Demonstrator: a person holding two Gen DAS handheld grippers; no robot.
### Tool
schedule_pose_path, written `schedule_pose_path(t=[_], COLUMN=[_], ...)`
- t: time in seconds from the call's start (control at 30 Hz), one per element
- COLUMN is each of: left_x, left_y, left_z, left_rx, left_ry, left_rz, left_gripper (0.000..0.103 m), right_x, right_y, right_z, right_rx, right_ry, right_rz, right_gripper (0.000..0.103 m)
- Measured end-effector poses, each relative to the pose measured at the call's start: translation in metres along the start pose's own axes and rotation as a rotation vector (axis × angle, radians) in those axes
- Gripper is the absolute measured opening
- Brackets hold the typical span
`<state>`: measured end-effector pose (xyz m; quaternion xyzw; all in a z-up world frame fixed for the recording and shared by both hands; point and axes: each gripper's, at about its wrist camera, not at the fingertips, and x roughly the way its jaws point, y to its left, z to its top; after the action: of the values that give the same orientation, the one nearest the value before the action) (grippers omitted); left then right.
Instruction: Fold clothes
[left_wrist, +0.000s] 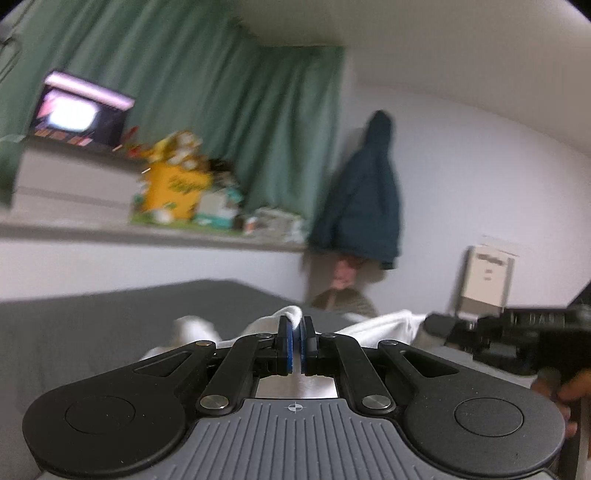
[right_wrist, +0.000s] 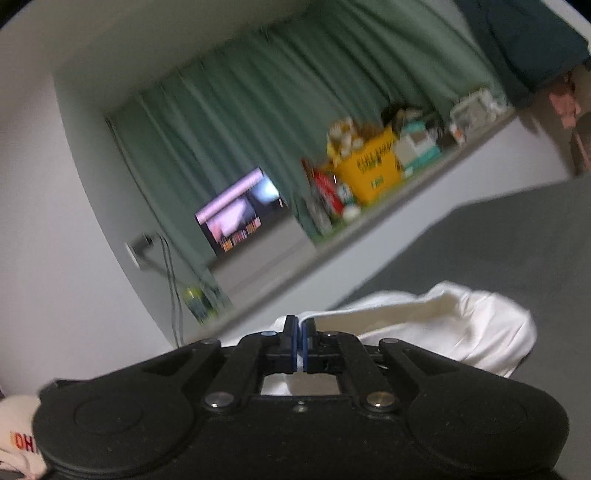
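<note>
The left gripper (left_wrist: 296, 338) is clenched on a fold of the white garment (left_wrist: 384, 325), which trails rightward across the grey bed (left_wrist: 92, 332) toward the right gripper (right_wrist: 300, 345). That one pinches another edge of the cloth, so the garment spans both hands.
</note>
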<state>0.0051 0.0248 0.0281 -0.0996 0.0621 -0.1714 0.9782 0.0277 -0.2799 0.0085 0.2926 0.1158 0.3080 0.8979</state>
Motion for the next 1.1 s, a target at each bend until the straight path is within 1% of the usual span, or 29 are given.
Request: schedule_pose_path(t=[0.1, 0.17, 0.23, 0.27, 0.37, 0.47, 0.53, 0.63, 0.77, 0.9, 1.03, 1.1], left_x=[-0.007, -0.013, -0.018, -0.02, -0.023, -0.025, -0.027, -0.029, -0.034, -0.046, -0.053, -0.055], left_y=[-0.029, -0.05, -0.064, -0.07, -0.077, -0.078, -0.08, -0.09, -0.097, -0.101, -0.111, -0.122], left_z=[0.009, 0.014, 0.015, 0.015, 0.009, 0.003, 0.002, 0.0, -0.004, -0.004, 0.007, 0.006], left_rx=[0.052, 0.095, 0.143, 0.164, 0.211, 0.246, 0.255, 0.282, 0.308, 0.33, 0.394, 0.461], left_ry=[-0.023, -0.035, -0.022, -0.011, 0.056, 0.129, 0.171, 0.221, 0.272, 0.286, 0.218, 0.198], left_rz=[-0.075, -0.121, -0.13, -0.131, -0.105, -0.072, -0.055, -0.021, 0.017, 0.052, 0.107, 0.105], left_gripper=[0.003, 0.003, 0.003, 0.003, 0.003, 0.004, 0.004, 0.004, 0.004, 0.005, 0.006, 0.006], right_x=[-0.045, -0.068, -0.085, -0.09, -0.093, -0.091, -0.088, -0.078, -0.071, -0.071, -0.076, -0.078], right_y=[0.004, 0.005, 0.003, 0.0, -0.012, -0.021, -0.027, -0.034, -0.033, -0.029, -0.026, -0.026], right_z=[0.014, 0.015, 0.008, 0.003, -0.006, -0.008, -0.009, -0.012, -0.016, -0.017, -0.016, -0.016], right_rx=[0.008, 0.016, 0.041, 0.055, 0.079, 0.058, 0.051, 0.054, -0.008, -0.015, -0.008, -0.008], right_ry=[-0.086, -0.14, -0.178, -0.183, -0.15, -0.095, -0.074, -0.034, 0.015, 0.019, 0.01, 0.01], right_rz=[0.016, 0.019, 0.012, 0.005, -0.015, -0.015, -0.023, -0.024, -0.02, -0.005, -0.015, -0.018], right_gripper=[0.003, 0.003, 0.003, 0.003, 0.003, 0.003, 0.003, 0.003, 0.003, 0.003, 0.003, 0.003])
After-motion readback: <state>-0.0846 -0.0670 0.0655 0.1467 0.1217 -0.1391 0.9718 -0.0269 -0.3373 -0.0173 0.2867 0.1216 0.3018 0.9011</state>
